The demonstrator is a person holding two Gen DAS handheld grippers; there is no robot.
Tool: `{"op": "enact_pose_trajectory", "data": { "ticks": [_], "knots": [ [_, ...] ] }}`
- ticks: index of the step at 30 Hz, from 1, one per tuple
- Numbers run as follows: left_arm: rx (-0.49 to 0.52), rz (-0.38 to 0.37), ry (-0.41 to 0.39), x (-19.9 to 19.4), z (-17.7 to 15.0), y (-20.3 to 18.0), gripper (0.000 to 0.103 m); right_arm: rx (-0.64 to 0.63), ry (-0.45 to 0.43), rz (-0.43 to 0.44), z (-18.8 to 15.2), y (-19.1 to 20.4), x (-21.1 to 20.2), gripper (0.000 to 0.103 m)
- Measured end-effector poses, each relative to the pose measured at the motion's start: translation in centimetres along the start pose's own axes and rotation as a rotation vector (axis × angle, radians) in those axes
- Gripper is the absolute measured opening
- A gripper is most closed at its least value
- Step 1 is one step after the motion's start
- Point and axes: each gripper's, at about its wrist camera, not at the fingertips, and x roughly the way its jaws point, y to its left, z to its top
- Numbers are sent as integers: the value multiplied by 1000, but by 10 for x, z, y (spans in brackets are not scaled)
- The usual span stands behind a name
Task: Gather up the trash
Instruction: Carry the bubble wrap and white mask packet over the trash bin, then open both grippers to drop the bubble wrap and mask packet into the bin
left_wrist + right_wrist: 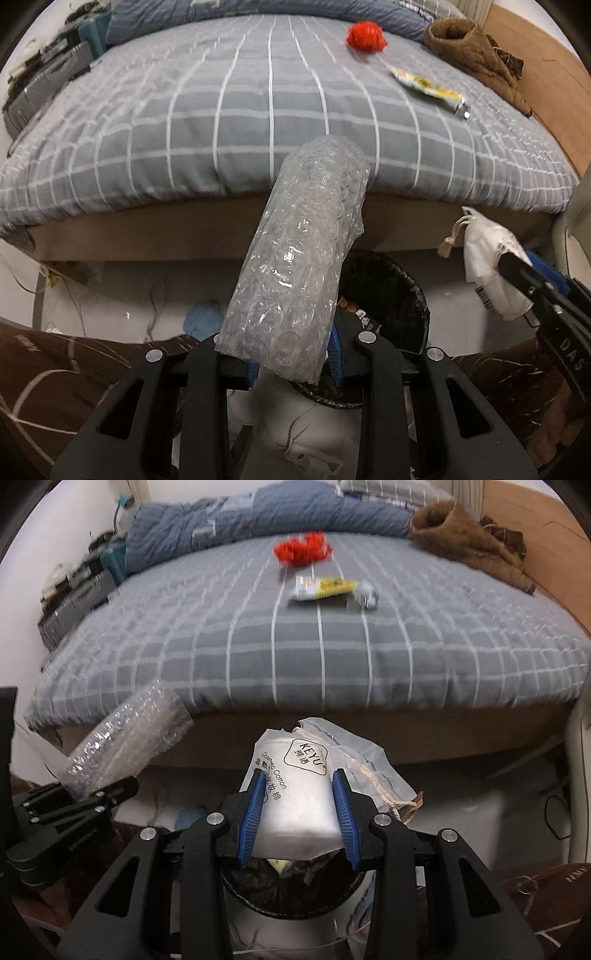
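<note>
My left gripper (293, 363) is shut on a roll of clear bubble wrap (299, 266), which sticks up over the bed edge, above a black-lined trash bin (391, 291) on the floor. My right gripper (299, 812) is shut on a white cotton-pad bag (295, 797) with a drawstring, held over the same bin (266, 890). The right gripper with its bag (487, 266) shows at the right of the left wrist view. In the right wrist view the bubble wrap (125, 738) and left gripper (70, 805) sit at the left.
On the grey checked bed (258, 122) lie a red crumpled wad (365, 35), a yellow-white wrapper (428, 86) and brown clothing (472, 55). A folded blue quilt (240, 520) is at the back. Boxes (44, 85) stand left of the bed. Cables lie on the floor.
</note>
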Motion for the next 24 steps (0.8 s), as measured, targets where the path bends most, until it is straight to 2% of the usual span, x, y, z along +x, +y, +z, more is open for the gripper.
{"op": "enact_pose_trajectory", "data": {
  "ticks": [14, 24],
  "knots": [
    [14, 17, 143, 82, -2, 3, 28, -36, 149, 20, -5, 12, 73, 36],
    [-10, 50, 158, 96, 2, 11, 28, -53, 187, 34, -3, 24, 100, 41]
  ]
}}
